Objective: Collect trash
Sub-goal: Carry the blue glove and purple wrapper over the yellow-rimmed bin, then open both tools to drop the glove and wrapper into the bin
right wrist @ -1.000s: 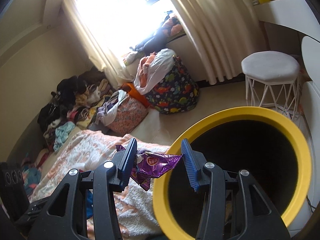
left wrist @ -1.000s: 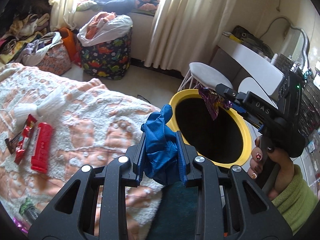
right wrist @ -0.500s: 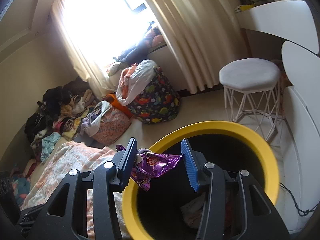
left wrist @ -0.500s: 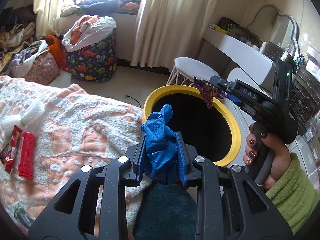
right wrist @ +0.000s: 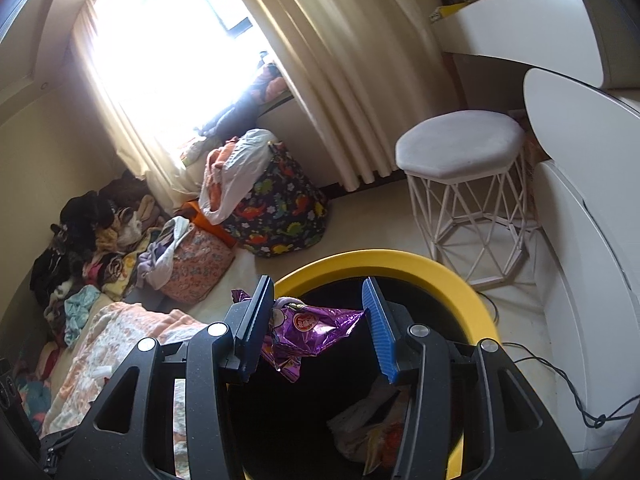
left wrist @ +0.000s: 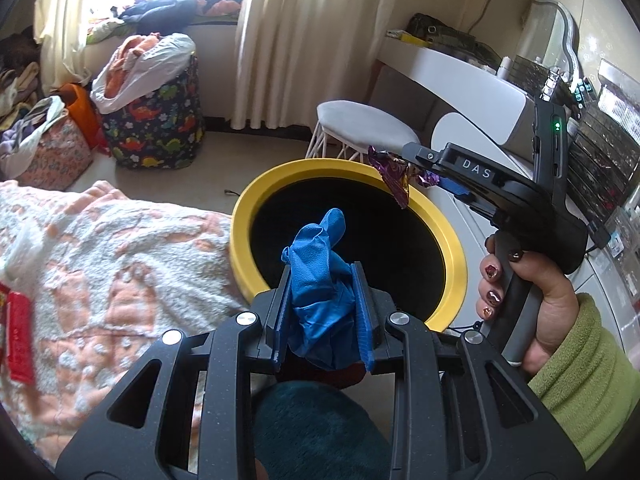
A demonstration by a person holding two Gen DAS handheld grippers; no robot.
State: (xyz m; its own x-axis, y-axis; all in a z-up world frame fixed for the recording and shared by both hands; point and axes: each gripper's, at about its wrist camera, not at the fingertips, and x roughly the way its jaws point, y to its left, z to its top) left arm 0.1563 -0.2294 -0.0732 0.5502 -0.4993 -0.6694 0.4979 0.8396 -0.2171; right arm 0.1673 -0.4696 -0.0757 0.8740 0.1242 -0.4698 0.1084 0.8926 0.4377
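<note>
A black bin with a yellow rim (left wrist: 256, 200) (right wrist: 400, 260) stands beside the bed. My left gripper (left wrist: 322, 276) is shut on a crumpled blue glove (left wrist: 316, 264) and holds it over the bin's near edge. My right gripper (right wrist: 316, 312) is over the bin mouth. Its jaws stand wide apart, and a purple foil wrapper (right wrist: 308, 328) still clings to the left finger (right wrist: 252, 320). The wrapper also shows in the left wrist view (left wrist: 394, 178), hanging over the bin's far rim. Crumpled trash (right wrist: 368, 432) lies at the bin's bottom.
A pink and white bedspread (left wrist: 100, 248) holds a red wrapper (left wrist: 18, 332) at the left edge. A white stool (right wrist: 460, 148) and a white dressing table (right wrist: 580, 112) stand behind the bin. Laundry bags (right wrist: 276, 204) and clothes piles (right wrist: 92, 240) sit by the curtained window.
Both grippers have moved further over the bin mouth. The right gripper's jaws have opened wider, and the purple wrapper now hangs from the left finger only.
</note>
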